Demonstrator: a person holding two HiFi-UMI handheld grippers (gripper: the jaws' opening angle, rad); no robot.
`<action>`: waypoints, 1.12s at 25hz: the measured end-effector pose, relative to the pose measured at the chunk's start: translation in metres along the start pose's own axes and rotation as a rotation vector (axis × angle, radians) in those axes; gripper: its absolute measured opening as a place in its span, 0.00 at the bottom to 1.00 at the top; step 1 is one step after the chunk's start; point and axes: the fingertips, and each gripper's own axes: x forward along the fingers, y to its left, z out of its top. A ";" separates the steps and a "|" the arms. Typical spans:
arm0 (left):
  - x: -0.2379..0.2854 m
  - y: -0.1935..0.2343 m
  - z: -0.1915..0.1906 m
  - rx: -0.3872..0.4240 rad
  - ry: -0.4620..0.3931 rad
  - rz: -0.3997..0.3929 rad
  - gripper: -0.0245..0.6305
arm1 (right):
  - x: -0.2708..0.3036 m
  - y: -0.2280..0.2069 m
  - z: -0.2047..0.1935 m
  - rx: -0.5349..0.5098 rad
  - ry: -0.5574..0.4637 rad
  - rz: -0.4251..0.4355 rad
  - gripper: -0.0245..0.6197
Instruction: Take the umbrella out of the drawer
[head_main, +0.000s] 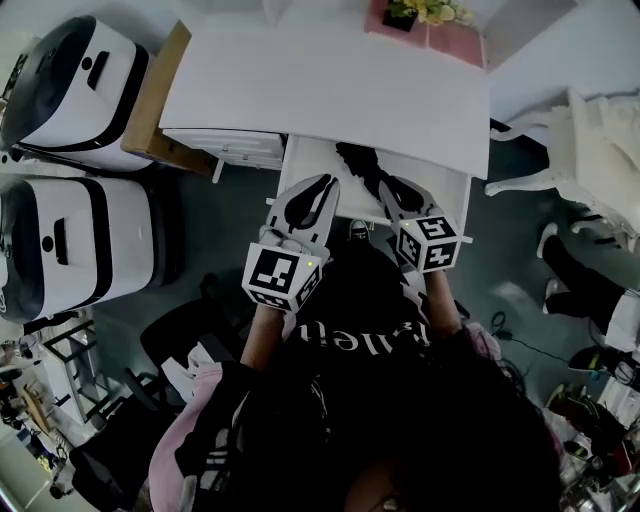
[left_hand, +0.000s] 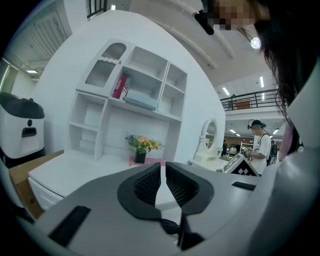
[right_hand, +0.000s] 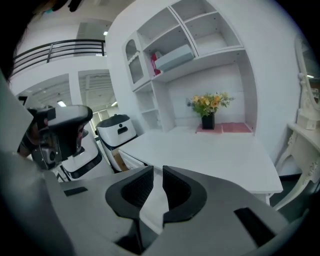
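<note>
so this is the reach-in step. the drawer (head_main: 308, 158) under the white desk (head_main: 330, 85) is already pulled out, and the black umbrella (head_main: 358, 162) lies inside it, untouched, toward the middle.

both tools hover over the drawer's front edge. the left gripper (head_main: 324, 182) has its jaws pressed together on nothing, and the right gripper (head_main: 390, 190) is the same, closed and empty, just beside the umbrella's near end.

my guess for the next move: the right one spreads its jaws, dips into the drawer and pinches the umbrella around its body before lifting.
</note>
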 end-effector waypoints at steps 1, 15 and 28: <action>0.007 0.004 0.001 0.000 0.002 0.011 0.10 | 0.008 -0.008 -0.004 -0.008 0.024 0.004 0.14; 0.056 0.041 -0.008 -0.025 0.068 0.148 0.10 | 0.108 -0.084 -0.110 -0.090 0.422 0.094 0.37; 0.074 0.063 -0.032 -0.041 0.147 0.229 0.10 | 0.180 -0.120 -0.179 -0.198 0.655 0.056 0.45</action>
